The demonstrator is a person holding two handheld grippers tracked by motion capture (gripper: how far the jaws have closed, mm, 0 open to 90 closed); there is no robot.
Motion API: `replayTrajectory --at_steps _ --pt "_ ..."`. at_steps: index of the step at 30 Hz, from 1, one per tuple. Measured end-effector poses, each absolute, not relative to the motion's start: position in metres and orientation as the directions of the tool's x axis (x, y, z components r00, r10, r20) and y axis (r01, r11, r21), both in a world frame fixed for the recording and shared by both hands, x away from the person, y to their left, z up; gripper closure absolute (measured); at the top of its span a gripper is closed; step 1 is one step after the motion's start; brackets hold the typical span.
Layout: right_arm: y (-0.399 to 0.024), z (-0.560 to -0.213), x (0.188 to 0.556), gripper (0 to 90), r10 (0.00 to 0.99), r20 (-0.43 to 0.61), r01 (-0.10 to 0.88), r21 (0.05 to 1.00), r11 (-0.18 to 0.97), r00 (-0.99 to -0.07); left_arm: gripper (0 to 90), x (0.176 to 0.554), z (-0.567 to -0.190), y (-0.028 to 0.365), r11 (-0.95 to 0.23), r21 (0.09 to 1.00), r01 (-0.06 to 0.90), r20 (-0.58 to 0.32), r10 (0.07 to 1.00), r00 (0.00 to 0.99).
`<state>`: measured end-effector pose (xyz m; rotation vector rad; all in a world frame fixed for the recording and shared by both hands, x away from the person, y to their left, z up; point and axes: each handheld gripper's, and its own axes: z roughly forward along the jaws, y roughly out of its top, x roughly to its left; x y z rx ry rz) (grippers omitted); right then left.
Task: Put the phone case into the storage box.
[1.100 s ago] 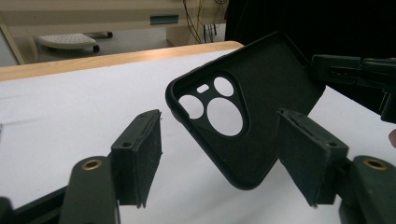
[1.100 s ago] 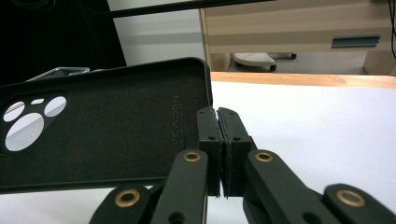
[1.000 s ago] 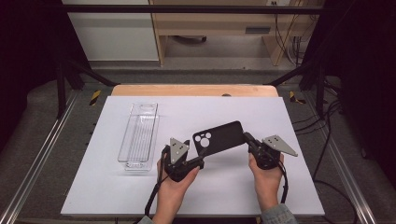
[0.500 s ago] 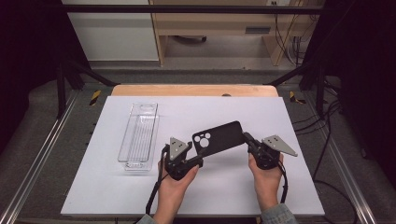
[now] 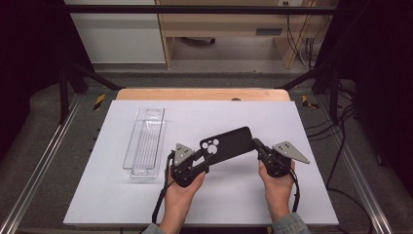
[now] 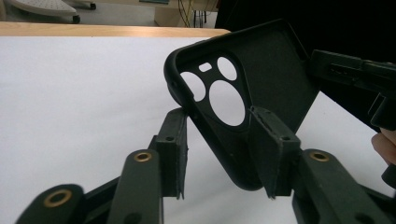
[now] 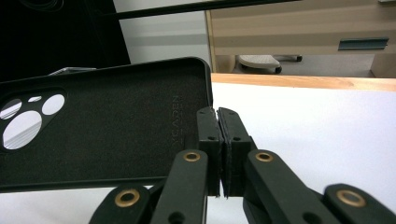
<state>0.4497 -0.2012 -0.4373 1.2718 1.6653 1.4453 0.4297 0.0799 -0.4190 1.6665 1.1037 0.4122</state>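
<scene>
A black phone case (image 5: pixel 229 145) with round camera holes hangs above the white table top, tilted up toward its right end. My right gripper (image 5: pixel 255 144) is shut on the rim of that plain right end (image 7: pixel 107 135), pads (image 7: pixel 208 126) pressed together. My left gripper (image 5: pixel 206 162) has its jaws around the camera-hole end (image 6: pixel 275 74); the jaws have just been closing. In the left gripper view the case sits between the pads (image 6: pixel 275 149), with a slit of white still showing beside the left one. The right gripper (image 6: pixel 355 74) appears at that view's far right.
A long clear plastic tray (image 5: pixel 144 141) lies on the white sheet (image 5: pixel 122 204) left of my hands. A wooden table edge (image 5: pixel 202 94) runs along the back. Metal rails and cables flank the table on both sides.
The left gripper's jaws have drawn closer together around the case's camera end. Both hands and the case stay where they were.
</scene>
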Motion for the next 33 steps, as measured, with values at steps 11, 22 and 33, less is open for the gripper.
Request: replayTrajectory --at_steps 11,22,33 --pt "-0.201 -0.438 0.45 88.7 0.915 0.15 0.281 0.959 -0.042 -0.374 70.9 0.431 -0.42 0.084 0.02 0.88 0.475 -0.291 0.813 0.505" --pt "-0.201 -0.439 0.451 88.7 0.914 0.15 0.284 0.958 -0.04 -0.377 81.3 0.43 -0.421 0.089 0.07 0.873 0.482 -0.34 0.797 0.5" --pt "-0.201 -0.442 0.454 87.9 0.904 0.164 0.301 0.953 -0.041 -0.395 83.8 0.429 -0.418 0.093 0.072 0.887 0.456 -0.332 0.786 0.522"
